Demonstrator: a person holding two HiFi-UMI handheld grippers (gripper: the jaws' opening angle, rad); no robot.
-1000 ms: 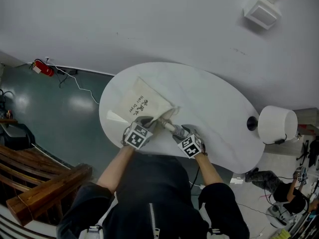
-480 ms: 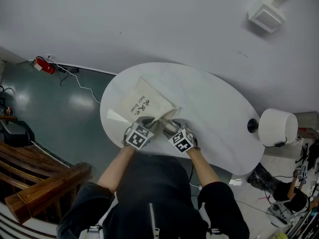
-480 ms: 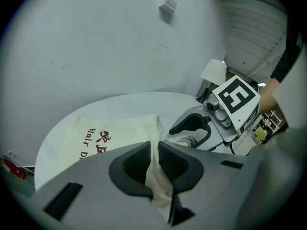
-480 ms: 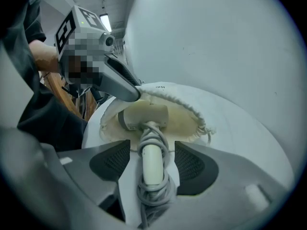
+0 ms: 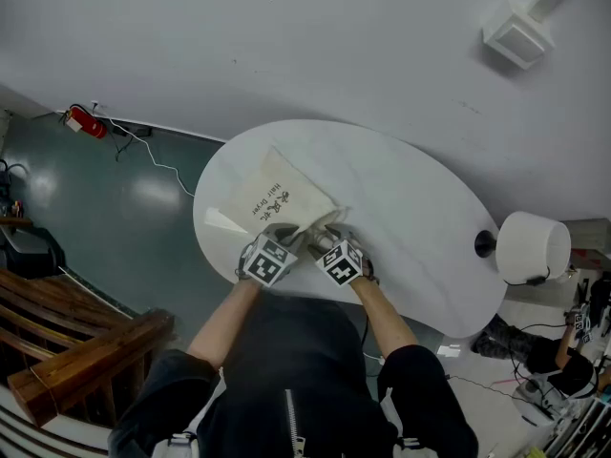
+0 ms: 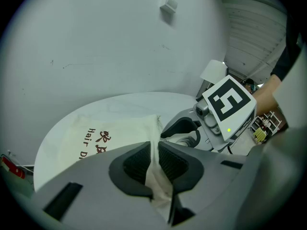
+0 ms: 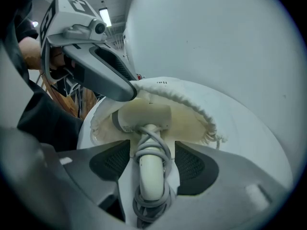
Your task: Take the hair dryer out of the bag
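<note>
Left claw: pressed together on a fold of cloth at the bag's mouth. The cloth runs down between the pads.

Right claw: spread to either side of the hair dryer's handle. I see a thin gap beside each pad, so I record no pinch.

Hair dryer: its cream body sits just inside the bag's open mouth. The handle points out towards the right claw, with a grey cord wound round it.

Bag: lies flat on the white tabletop near its left end, with the mouth towards me and both claws at it.

Hidden in head view: the marker cubes and the lifted cloth cover the dryer, so I cannot find it there.

Cut off: the dryer's far end is lost in the bag's shadow. The handle's butt and the cord's lower loops drop below the right claw's frame. The left claw's body crops the bag's print.

Hard to make out: a small red object on the floor, too small for me to identify.
</note>
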